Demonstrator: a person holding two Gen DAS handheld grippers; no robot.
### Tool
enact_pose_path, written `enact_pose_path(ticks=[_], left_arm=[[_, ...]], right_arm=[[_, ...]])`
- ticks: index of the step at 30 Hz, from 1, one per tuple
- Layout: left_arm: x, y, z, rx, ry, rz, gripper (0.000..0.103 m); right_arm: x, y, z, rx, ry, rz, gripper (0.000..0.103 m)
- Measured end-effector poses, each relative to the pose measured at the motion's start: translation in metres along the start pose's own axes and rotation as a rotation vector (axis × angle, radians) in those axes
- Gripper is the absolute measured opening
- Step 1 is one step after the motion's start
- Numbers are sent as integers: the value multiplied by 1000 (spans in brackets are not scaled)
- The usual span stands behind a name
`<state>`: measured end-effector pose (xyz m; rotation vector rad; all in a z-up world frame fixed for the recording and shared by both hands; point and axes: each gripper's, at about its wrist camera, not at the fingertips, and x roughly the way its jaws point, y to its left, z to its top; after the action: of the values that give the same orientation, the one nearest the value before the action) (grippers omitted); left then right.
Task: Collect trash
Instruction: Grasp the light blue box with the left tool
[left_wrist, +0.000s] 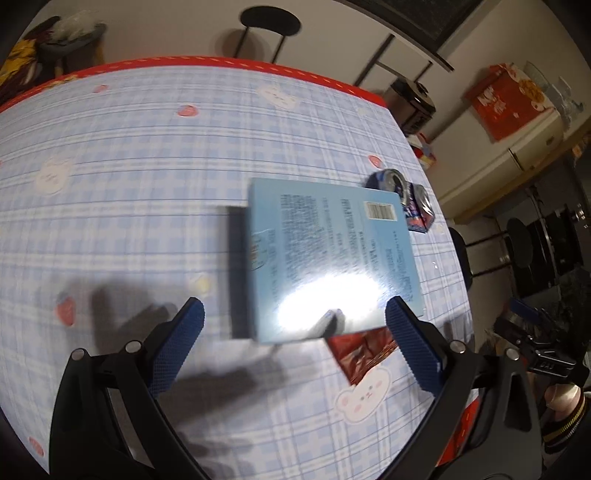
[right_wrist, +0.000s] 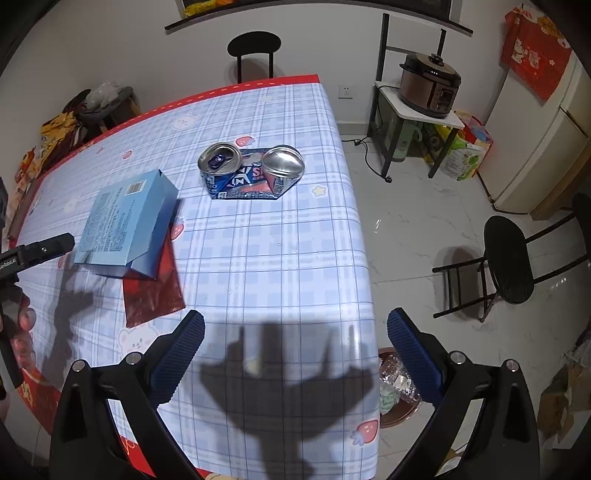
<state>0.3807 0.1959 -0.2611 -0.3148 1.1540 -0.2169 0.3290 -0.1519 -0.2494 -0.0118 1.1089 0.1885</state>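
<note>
Left wrist view: the left gripper (left_wrist: 295, 317) hangs over the table (left_wrist: 129, 155) with its blue-padded fingers (left_wrist: 177, 347) spread wide and nothing between them. A light blue carton (left_wrist: 328, 254) lies just ahead of the fingertips, its near end bleached by glare, so the print there is unreadable. Its near right corner covers part of a red foil wrapper (left_wrist: 364, 350), which pokes out beside the right finger. Beyond the carton's far corner sits a crushed blue drink can (left_wrist: 402, 199), mostly hidden behind it.

In the right wrist view, the right gripper (right_wrist: 295, 321) is likewise spread wide and holds nothing, near the table's edge. The carton (right_wrist: 122, 225) and the wrapper (right_wrist: 153, 291) under it lie ahead to its left; the flattened can (right_wrist: 251, 171) lies farther off, well apart from the fingers. A waste bin (right_wrist: 397, 387) on the floor is partly cut off by the table edge and the right finger.
</note>
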Motion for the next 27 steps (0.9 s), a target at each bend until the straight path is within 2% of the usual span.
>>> enact_pose_path(ticks=[4,7,12,21,27], left_arm=[[17,3,9,-45,30,-37,97],[26,9,15,-56,34,-38,97],[37,19,21,-81,41,-52,97],[51,32,23,-136,45,-122,97],[56,28,15,-130,92,-173,97]], right_arm=[[2,0,7,0,-3,10,97],[9,7,16,-35,-5,-2,95],[30,23,29,-78,15,-18,86],[74,81,51,-173,53,5,77],[76,115,45,-279,65,39,75]])
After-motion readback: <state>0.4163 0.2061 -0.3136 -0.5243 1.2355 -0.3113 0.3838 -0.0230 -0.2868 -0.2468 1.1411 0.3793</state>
